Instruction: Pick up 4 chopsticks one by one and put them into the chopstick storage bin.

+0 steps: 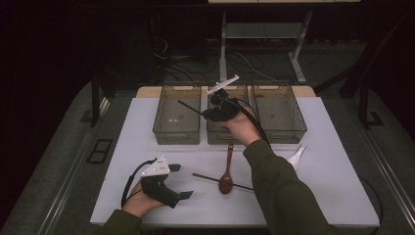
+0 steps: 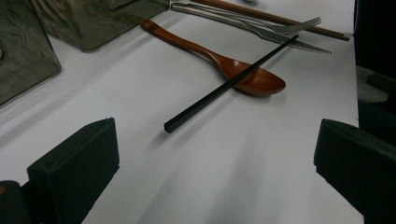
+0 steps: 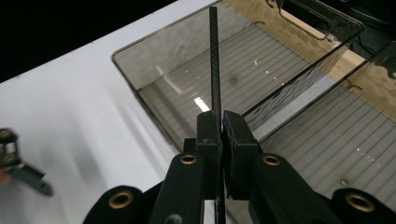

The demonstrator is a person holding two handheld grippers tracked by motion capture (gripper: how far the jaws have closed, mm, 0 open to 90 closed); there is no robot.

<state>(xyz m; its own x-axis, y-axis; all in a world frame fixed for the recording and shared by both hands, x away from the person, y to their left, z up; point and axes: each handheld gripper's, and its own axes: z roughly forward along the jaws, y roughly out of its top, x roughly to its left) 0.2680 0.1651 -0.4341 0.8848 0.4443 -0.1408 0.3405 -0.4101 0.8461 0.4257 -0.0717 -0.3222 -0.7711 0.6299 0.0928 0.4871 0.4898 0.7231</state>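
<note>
- Over the left and middle bins at the far side of the table, a black chopstick (image 1: pixel 192 108) hangs in the air, pinched in the right tongs (image 1: pixel 215 113); its free end points left across the left bin (image 1: pixel 177 115).
- In the right gripper view the pads are pressed tight on that chopstick (image 3: pixel 215 60), which runs straight out above the left bin's (image 3: pixel 140 88) floor.
- The left tongs (image 1: pixel 182 181) rest near the front left of the table (image 1: pixel 132 122), jaws spread wide, gripping nothing.
- Judged from this, the sorting is barely begun: all three bins look bare inside, and the held chopstick is not yet set down.
- Left to move, by my reading: everything lying on the near half of the table.
- Count of bins: three, side by side — left, middle (image 1: pixel 215 133) and right (image 1: pixel 279 113).
- Count of black chopsticks: two — one held, one (image 2: pixel 229 85) lying across the bowl of the wooden spoon (image 2: pixel 219 60).
- One wooden spoon, just right of the left tongs.
- One fork (image 2: pixel 261 21) and one knife (image 2: pixel 289 41) beyond the spoon in the left gripper view, with at least one brown wooden chopstick (image 2: pixel 280 19) beside them.
- One white spoon (image 1: pixel 296 156) at the right, partly behind the sleeve (image 1: pixel 288 196).
</note>
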